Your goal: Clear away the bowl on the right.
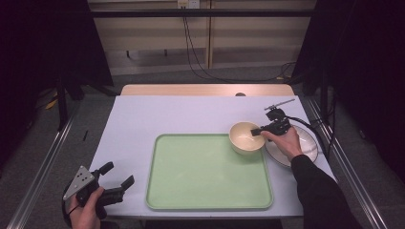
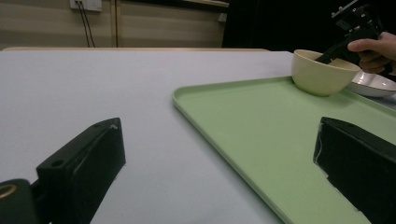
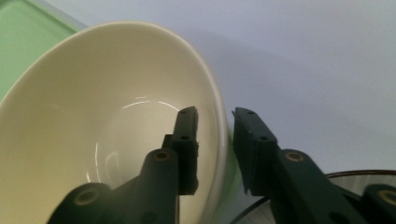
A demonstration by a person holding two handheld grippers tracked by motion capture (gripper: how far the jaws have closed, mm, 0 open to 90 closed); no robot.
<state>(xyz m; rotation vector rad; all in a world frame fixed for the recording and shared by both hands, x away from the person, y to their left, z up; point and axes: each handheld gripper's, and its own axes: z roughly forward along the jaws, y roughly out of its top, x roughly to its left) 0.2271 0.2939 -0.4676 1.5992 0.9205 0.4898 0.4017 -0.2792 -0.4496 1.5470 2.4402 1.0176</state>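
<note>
Black jaws of the right hand-held gripper (image 3: 215, 140) straddle the cream bowl's (image 3: 93, 140) rim at centre frame, slightly parted, pads just off it. Bowl sits on the green tray's (image 1: 205, 171) upper right corner. Lower left, the left hand-held gripper (image 1: 117, 175) gapes empty over the desk (image 1: 167, 114).

- No readable text, label, brand, number or sign anywhere: none on tray (image 1: 208, 171), bowl (image 1: 245, 137), plate (image 1: 305, 143) or grippers.
</note>
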